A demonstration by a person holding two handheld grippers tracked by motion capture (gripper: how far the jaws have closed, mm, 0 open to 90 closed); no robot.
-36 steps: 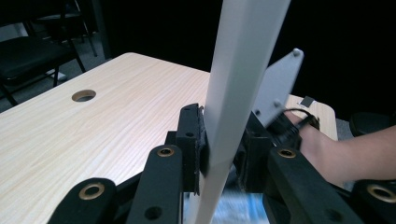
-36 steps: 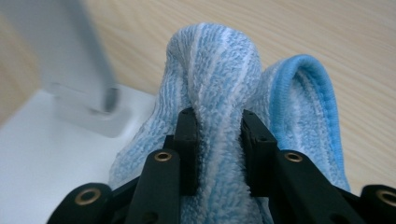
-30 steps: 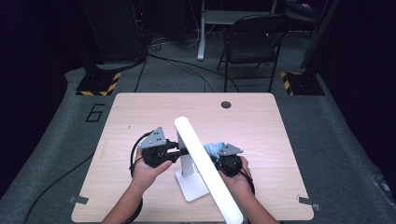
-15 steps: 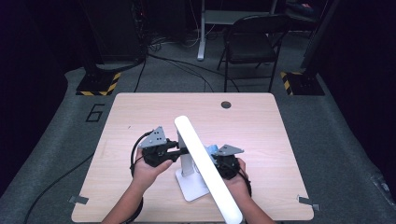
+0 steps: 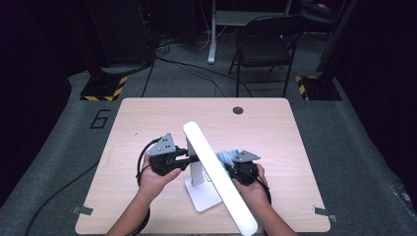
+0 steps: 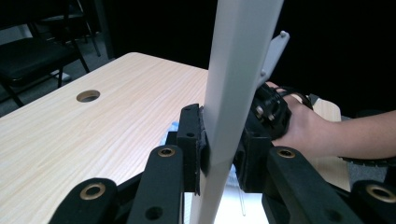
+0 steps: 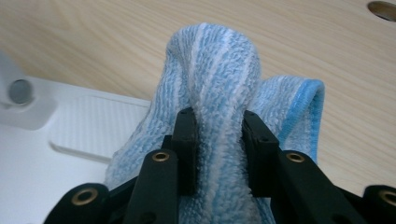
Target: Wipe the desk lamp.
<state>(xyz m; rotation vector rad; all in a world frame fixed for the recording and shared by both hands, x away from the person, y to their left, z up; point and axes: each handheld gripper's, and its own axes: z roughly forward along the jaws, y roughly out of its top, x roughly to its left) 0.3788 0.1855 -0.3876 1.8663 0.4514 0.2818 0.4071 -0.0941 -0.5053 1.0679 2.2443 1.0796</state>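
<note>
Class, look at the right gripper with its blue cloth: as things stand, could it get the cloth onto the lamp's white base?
Probably yes. The right gripper is shut on the blue cloth, which hangs right at the edge of the lamp's white base. Nothing lies between them; the left gripper clamps the lamp's upright, steadying it.

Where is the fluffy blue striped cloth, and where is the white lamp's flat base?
Fluffy blue-and-white striped cloth [image 7: 219, 70]: right gripper view, its bunched top above the claw.
White lamp's flat square base [image 5: 204, 194]: high view, its front part on the table.
</note>
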